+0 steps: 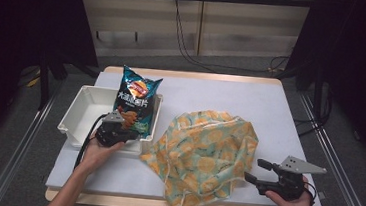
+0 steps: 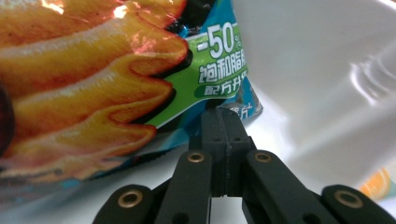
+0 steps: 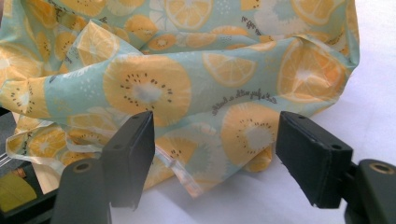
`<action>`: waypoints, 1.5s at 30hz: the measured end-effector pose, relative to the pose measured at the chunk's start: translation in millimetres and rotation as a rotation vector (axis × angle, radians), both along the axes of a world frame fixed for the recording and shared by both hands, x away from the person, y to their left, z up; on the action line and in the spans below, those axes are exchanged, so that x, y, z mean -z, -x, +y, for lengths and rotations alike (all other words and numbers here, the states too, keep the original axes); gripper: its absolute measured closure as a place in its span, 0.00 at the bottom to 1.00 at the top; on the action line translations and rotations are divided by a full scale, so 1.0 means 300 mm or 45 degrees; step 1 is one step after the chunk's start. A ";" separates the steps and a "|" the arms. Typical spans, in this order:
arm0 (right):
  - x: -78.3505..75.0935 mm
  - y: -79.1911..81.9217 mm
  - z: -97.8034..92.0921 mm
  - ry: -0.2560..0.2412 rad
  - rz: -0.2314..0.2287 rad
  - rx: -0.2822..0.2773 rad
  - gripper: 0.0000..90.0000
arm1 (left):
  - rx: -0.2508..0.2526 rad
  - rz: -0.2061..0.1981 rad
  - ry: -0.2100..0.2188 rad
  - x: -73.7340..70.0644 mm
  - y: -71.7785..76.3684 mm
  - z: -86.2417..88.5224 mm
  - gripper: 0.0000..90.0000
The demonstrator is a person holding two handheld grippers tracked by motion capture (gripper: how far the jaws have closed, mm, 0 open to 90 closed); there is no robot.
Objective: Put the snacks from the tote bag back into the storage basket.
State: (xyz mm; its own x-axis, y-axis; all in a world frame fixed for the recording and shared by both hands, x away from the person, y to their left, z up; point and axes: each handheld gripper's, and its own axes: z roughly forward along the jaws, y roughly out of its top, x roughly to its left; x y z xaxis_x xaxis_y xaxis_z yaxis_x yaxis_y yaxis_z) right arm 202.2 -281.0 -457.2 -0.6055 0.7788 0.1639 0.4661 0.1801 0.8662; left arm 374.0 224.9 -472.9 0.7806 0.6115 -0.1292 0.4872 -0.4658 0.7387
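1. Left gripper (image 1: 118, 130): the jaws are pressed fully together, pinching the lower corner seal of the chip bag (image 1: 136, 101). In the left gripper view the bag's corner (image 2: 233, 109) sits right at the jaw tips, with no gap between the pads.

2. Chip bag, position: it stands upright above and ahead of the left jaws, its lower end inside the white bin (image 1: 80, 115), leaning near the bin's right wall.

3. Right gripper (image 1: 260, 172): the jaws are spread wide and hold nothing. The fruit-print cloth bag (image 3: 187, 88) lies directly ahead of them, its near hem between the two pads but not touched by either.

4. Step in hand, as judged: lifting the chip bag out of the bin while the right gripper readies to take the cloth bag's edge.

5. Recommended handling: the grip is on a thin seal at the tips only, so lift slowly and straight up; a jerk could let the foil slip out. Keep the bag's base clear of the bin's rim.

6. Chip bag, appearance: glossy teal foil, puffed with air, printed with orange ridged chips, a green panel and white lettering; reflective and likely slippery.

7. Cloth bag, appearance: thin, crumpled, pale green with orange slices, lying slack on the white tabletop (image 1: 232, 95).
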 end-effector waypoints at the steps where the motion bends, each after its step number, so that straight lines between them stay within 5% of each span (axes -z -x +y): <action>1: 0.000 0.000 0.000 0.000 0.000 0.000 0.31 | 0.000 0.000 0.000 0.000 0.000 0.000 1.00; 9: -0.002 0.007 -0.014 -0.002 -0.009 0.013 0.31 | 0.003 0.041 -0.071 -0.025 -0.031 -0.023 1.00; 17: 0.001 0.007 -0.022 -0.002 -0.002 0.021 0.31 | -0.057 0.047 -0.073 -0.034 -0.044 0.062 1.00; 23: -0.001 0.004 -0.006 0.003 -0.001 0.014 0.31 | -0.071 0.057 -0.074 -0.028 -0.067 0.043 1.00; 27: 0.000 0.003 -0.007 0.004 0.000 0.013 0.31 | -0.055 0.040 -0.120 -0.033 -0.088 0.039 1.00; 32: 0.002 0.006 -0.015 0.002 0.000 0.015 0.31 | -0.076 0.078 -0.176 -0.028 -0.123 0.067 1.00; 45: 0.008 -0.002 -0.006 0.007 0.007 0.008 0.31 | -0.146 0.102 -0.152 -0.012 -0.199 0.095 0.97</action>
State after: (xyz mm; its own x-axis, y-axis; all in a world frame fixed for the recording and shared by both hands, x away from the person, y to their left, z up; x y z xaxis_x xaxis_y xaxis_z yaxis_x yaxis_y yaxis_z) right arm 202.9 -282.7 -459.5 -0.5995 0.7836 0.1630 0.4719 0.1816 0.8627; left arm 433.6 253.5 -469.4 0.6949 0.7107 -0.1092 0.5972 -0.4859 0.6381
